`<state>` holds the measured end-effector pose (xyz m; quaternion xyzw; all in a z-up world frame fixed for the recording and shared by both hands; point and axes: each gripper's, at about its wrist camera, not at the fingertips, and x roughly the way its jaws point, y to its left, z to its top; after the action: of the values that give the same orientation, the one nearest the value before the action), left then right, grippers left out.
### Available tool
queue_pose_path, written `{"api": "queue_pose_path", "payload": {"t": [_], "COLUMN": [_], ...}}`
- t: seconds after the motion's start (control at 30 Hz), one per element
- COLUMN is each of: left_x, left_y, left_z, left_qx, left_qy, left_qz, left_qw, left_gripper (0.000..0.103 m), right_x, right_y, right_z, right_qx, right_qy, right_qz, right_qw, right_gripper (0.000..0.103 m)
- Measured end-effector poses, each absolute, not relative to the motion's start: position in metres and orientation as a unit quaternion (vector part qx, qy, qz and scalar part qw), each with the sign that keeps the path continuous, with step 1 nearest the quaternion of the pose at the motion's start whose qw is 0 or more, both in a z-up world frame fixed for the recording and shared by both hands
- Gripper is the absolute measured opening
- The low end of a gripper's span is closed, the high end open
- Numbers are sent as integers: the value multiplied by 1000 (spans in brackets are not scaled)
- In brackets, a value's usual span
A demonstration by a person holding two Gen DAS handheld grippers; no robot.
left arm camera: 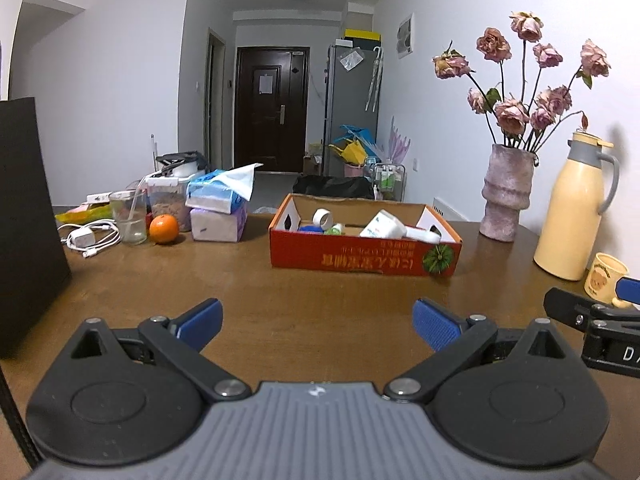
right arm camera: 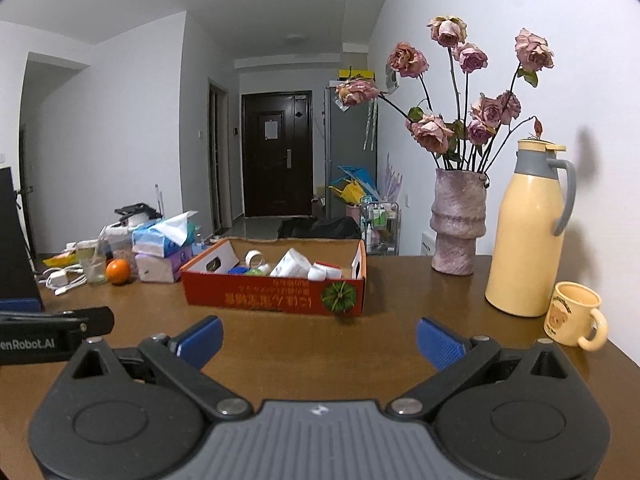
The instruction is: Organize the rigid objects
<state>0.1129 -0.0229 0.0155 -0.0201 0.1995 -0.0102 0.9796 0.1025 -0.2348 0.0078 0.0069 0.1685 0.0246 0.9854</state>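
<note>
A red cardboard box (left arm camera: 362, 257) stands on the brown table (left arm camera: 248, 280), also in the right wrist view (right arm camera: 276, 300). In it lie a tape roll (left arm camera: 323, 218), a white bottle (left arm camera: 383, 226), a white tube (left arm camera: 422, 235) and small blue and green items. My left gripper (left arm camera: 318, 324) is open and empty, held above the table in front of the box. My right gripper (right arm camera: 319, 340) is open and empty beside it; part of it shows at the right edge of the left wrist view (left arm camera: 592, 320).
At the left are an orange (left arm camera: 163, 229), a glass (left arm camera: 129, 216), a white charger with cable (left arm camera: 86, 238), tissue packs (left arm camera: 218, 212) and a black box (left arm camera: 28, 216). At the right stand a vase of dried roses (right arm camera: 459, 220), a yellow thermos (right arm camera: 528, 236) and a yellow mug (right arm camera: 574, 318).
</note>
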Motion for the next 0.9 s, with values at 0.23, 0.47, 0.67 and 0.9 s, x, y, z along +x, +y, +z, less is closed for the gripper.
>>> {"api": "queue_pose_path", "payload": {"t": [0.23, 0.47, 0.67, 0.9], "left_x": [91, 83, 82, 81], "left_y": [-19, -17, -17, -16], "left_z": [13, 16, 16, 17], "left_qx": [-22, -25, -25, -25], "left_qy": [197, 191, 190, 189], "left_qz": [-6, -5, -5, -5], "left_qw": [980, 981, 981, 982], "left_gripper": [103, 103, 103, 103], "right_x": [76, 65, 63, 63], "right_y": [-233, -232, -231, -231], "right_z": [3, 5, 5, 5], "right_qx": [7, 6, 5, 5], "right_qy": [171, 167, 167, 167], "right_qz": [26, 27, 27, 27], "right_qw": [985, 986, 986, 986], "right_gripper": [103, 103, 103, 103]}}
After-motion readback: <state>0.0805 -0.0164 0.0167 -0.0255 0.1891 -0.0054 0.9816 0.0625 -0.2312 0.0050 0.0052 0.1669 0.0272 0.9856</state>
